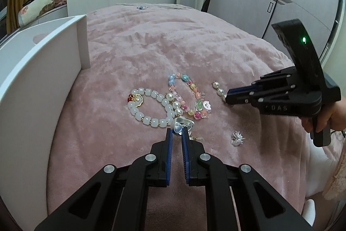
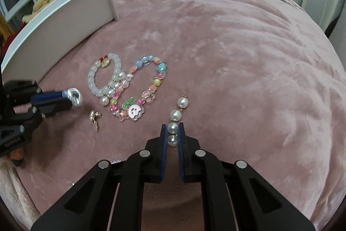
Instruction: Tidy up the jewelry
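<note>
On the pink blanket point(image 1: 216, 53), a silver heart charm point(image 1: 182, 123) is clamped by the left gripper point(image 1: 177, 131). A pearl strand point(image 2: 176, 120) is pinched by the right gripper point(image 2: 172, 128), beside the white bead bracelet point(image 2: 103, 79) and multicoloured bracelet point(image 2: 149, 79), near a white box point(image 1: 43, 53).

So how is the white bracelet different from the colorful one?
The white bracelet has matching milky beads and one gold charm; the colorful bracelet mixes many colors and shapes, with a ghost-like charm. The white one makes a smaller loop. Both lie untouched on the pink blanket, touching each other.
</note>
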Tool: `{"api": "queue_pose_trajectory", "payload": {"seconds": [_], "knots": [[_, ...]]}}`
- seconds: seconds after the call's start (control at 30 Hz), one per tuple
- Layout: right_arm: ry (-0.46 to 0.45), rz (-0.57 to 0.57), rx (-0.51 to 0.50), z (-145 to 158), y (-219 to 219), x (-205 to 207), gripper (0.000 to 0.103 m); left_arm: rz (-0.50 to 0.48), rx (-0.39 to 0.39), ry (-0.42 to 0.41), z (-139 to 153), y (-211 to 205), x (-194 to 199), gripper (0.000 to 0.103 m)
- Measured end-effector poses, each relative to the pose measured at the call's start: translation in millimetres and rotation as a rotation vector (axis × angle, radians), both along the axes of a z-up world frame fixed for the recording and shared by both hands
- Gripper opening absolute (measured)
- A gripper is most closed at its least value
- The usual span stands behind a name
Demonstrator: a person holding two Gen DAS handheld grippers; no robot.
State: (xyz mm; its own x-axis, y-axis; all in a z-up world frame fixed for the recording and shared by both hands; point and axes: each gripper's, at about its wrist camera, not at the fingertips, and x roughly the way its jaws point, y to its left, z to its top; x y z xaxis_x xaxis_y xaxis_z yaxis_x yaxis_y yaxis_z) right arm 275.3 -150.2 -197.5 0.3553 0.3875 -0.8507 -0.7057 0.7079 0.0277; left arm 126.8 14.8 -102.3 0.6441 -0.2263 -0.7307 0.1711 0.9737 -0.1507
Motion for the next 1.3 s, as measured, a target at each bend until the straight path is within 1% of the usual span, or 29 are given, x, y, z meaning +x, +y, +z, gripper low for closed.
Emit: {"api": "queue_pose_trajectory", "payload": {"seconds": [0.17, 0.37, 0.43, 0.47, 0.53, 0.63, 0.73, 0.83, 0.87, 0.93, 0.97, 1.0, 1.03, 1.07, 1.17, 1.3], "knots": [[-0.001, 0.003, 0.037, 8, 1, 0, 0.009, 0.012, -0.005, -0.029, 10, 3, -3, 0.013], [-0.026, 0.007, 0.133, 41, 8, 5, 0.009, 0.035, 0.0, -0.091, 34, 8, -7, 0.013], [-0.04, 0.016, 0.169, 55, 14, 6, 0.009, 0.052, 0.017, -0.113, 44, 11, -8, 0.013], [-0.043, 0.017, 0.182, 61, 17, 7, 0.005, 0.056, 0.02, -0.122, 49, 12, -8, 0.013], [-0.047, 0.025, 0.226, 76, 26, 8, 0.004, 0.076, 0.023, -0.157, 63, 17, -11, 0.013], [-0.074, 0.048, 0.264, 94, 43, 6, 0.004, 0.108, -0.008, -0.211, 85, 26, -17, 0.013], [-0.096, 0.072, 0.301, 114, 63, 4, 0.004, 0.137, -0.024, -0.246, 103, 36, -23, 0.013], [-0.115, 0.079, 0.306, 125, 79, 4, 0.005, 0.161, -0.042, -0.27, 113, 49, -30, 0.013], [-0.117, 0.078, 0.3, 125, 82, 4, 0.007, 0.167, -0.04, -0.273, 114, 53, -31, 0.013], [-0.124, 0.066, 0.242, 116, 85, 6, 0.007, 0.177, -0.034, -0.268, 112, 59, -34, 0.013], [-0.123, 0.062, 0.213, 111, 84, 7, 0.019, 0.18, -0.034, -0.264, 110, 61, -35, 0.013], [-0.12, 0.054, 0.177, 102, 81, 9, 0.035, 0.182, -0.035, -0.259, 108, 63, -35, 0.013], [-0.123, 0.041, 0.146, 94, 77, 12, 0.04, 0.186, -0.036, -0.254, 106, 65, -35, 0.013], [-0.126, 0.033, 0.121, 86, 71, 13, 0.042, 0.187, -0.039, -0.252, 105, 66, -34, 0.013], [-0.118, 0.042, 0.078, 69, 57, 14, 0.041, 0.187, -0.042, -0.25, 105, 67, -34, 0.013], [-0.094, 0.061, 0.05, 49, 43, 16, 0.041, 0.176, -0.036, -0.245, 102, 63, -32, 0.013]]}}
